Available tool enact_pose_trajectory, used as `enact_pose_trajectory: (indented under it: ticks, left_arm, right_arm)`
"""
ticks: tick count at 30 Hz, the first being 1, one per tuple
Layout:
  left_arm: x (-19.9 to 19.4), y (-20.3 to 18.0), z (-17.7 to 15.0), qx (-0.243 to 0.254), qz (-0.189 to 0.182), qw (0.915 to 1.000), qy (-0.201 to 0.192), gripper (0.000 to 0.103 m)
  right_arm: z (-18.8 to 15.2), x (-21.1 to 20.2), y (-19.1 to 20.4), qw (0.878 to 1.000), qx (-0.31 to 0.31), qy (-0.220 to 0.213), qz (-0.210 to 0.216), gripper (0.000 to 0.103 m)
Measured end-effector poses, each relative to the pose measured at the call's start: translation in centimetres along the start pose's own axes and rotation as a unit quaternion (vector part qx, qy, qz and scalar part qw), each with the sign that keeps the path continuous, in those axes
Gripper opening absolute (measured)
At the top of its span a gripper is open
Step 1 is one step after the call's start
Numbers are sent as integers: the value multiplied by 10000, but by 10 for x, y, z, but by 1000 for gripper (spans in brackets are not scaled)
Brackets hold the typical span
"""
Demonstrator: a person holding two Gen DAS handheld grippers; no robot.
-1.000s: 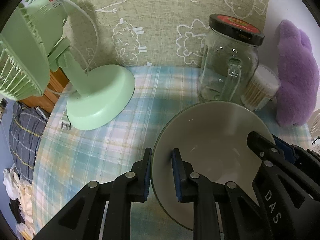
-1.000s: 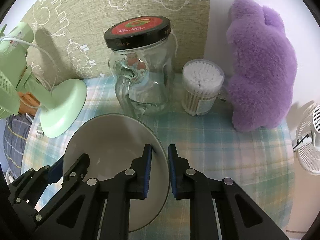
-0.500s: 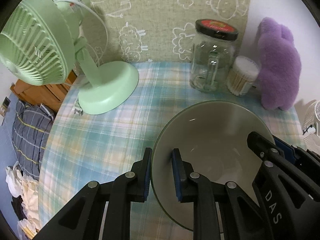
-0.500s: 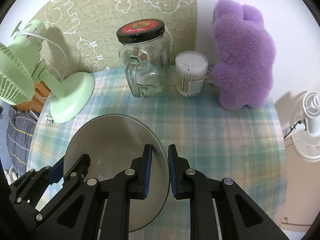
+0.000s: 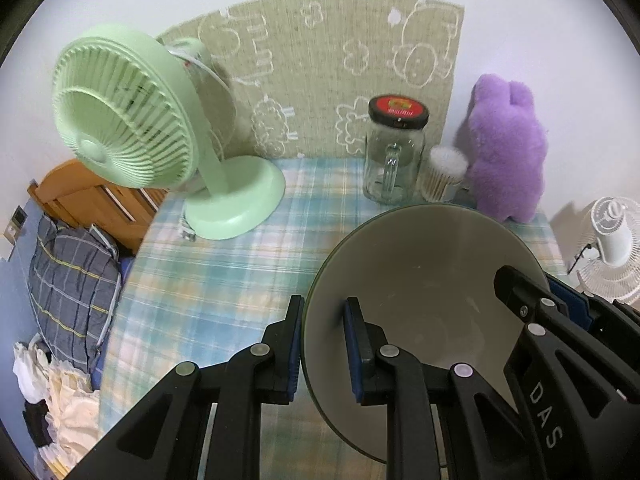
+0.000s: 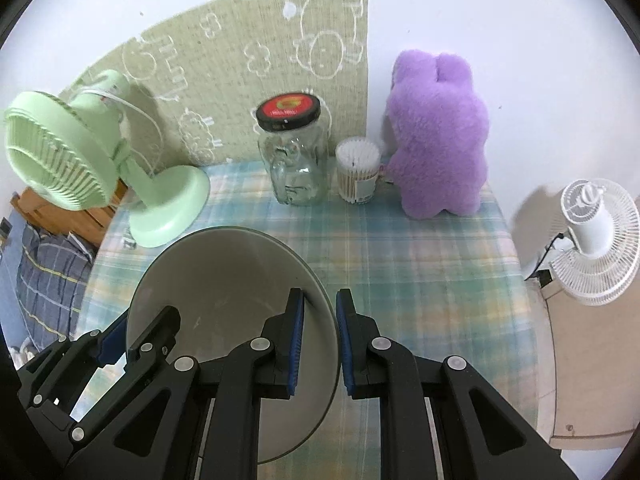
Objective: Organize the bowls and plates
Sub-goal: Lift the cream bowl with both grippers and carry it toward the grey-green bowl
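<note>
A large grey-beige bowl [image 5: 424, 276] is held in the air above the checked tablecloth, gripped from both sides. My left gripper [image 5: 322, 320] is shut on the bowl's left rim, one finger inside and one outside. My right gripper [image 6: 320, 314] is shut on the bowl's [image 6: 224, 280] right rim in the same way. Each gripper also shows in the other's view: the right one [image 5: 532, 304] at the bowl's far rim, the left one [image 6: 136, 328] at the lower left. The bowl's underside is hidden.
On the table [image 5: 224, 280] stand a green desk fan [image 5: 132, 116] at the back left, a glass jar with a black lid [image 5: 394, 152], a tub of cotton swabs [image 5: 442, 174] and a purple plush toy [image 5: 506, 148] against the wall. A white fan [image 6: 596, 240] stands off the table's right edge.
Both grippers have lifted the bowl up and back from the wall. The jar, swabs, plush and fan now look smaller and farther, and more of the table shows.
</note>
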State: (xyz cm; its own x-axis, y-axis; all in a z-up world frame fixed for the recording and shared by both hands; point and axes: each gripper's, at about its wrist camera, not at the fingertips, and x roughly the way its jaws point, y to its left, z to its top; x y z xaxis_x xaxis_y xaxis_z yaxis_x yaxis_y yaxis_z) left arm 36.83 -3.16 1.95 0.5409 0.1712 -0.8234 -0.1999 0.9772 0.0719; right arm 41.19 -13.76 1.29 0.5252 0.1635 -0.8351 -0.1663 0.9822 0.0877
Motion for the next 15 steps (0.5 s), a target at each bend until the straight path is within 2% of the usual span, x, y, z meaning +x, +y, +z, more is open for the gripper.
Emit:
enact_pose_trajectory:
  ticks: [15]
  left_arm:
    - [-86, 22, -31, 235, -185, 9986, -429, 17]
  right_arm:
    - [-39, -99, 18, 9987, 211, -425, -185, 20]
